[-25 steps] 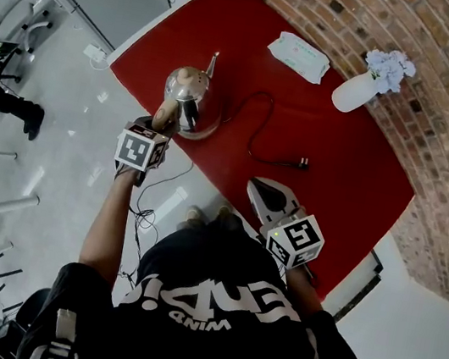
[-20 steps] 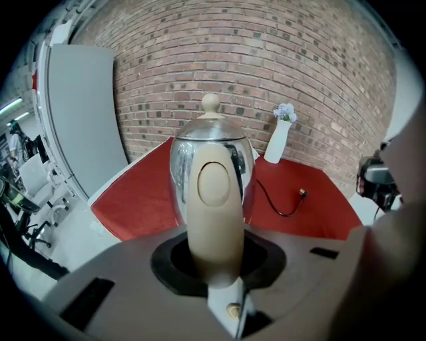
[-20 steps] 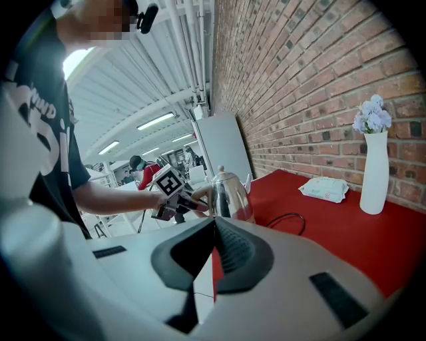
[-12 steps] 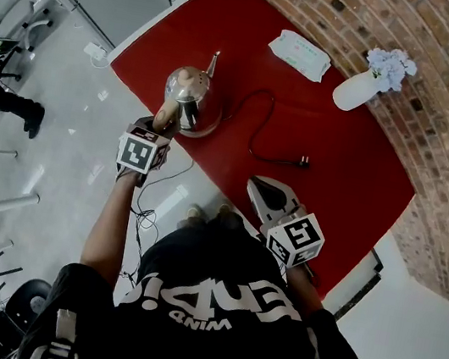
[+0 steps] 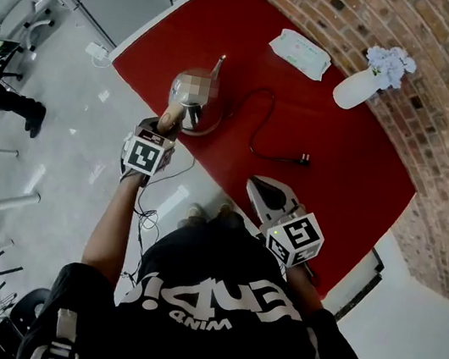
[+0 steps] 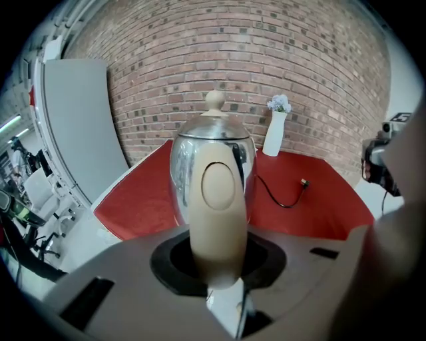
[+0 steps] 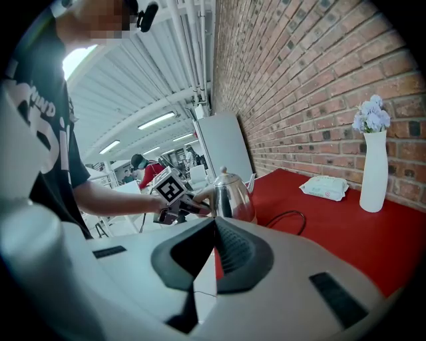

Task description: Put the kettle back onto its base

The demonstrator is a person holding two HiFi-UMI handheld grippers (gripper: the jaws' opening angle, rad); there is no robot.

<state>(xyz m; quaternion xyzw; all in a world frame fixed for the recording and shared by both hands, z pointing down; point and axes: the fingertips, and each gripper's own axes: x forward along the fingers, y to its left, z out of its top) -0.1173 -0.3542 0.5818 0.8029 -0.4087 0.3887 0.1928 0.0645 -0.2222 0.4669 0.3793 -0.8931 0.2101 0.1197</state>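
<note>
Two grippers are in view, and only one holds anything. In the head view the left gripper (image 5: 161, 126) comes in from 7 o'clock of the kettle (image 5: 193, 96). Its jaws are clamped on the kettle's beige handle (image 6: 216, 200), which fills the gap between them in the left gripper view. The steel kettle stands upright near the 9 o'clock edge of the red table (image 5: 337, 177), with its spout toward 12 o'clock. A round base (image 5: 206, 128) shows as a rim under its 5 o'clock side; whether the kettle sits fully down on it I cannot tell. A black cord (image 5: 253, 132) loops out toward 3 o'clock and ends in a plug (image 5: 303, 160) lying loose on the table. The right gripper (image 5: 259, 191) hovers at the table's near edge, between 4 and 5 o'clock of the kettle and well apart from it, with its jaws pressed together and nothing between them. A white pack of wipes (image 5: 298, 55) lies at 2 o'clock of the kettle. A white vase (image 5: 353, 92) of pale flowers stands beyond it, beside the brick wall (image 5: 445, 101).
</note>
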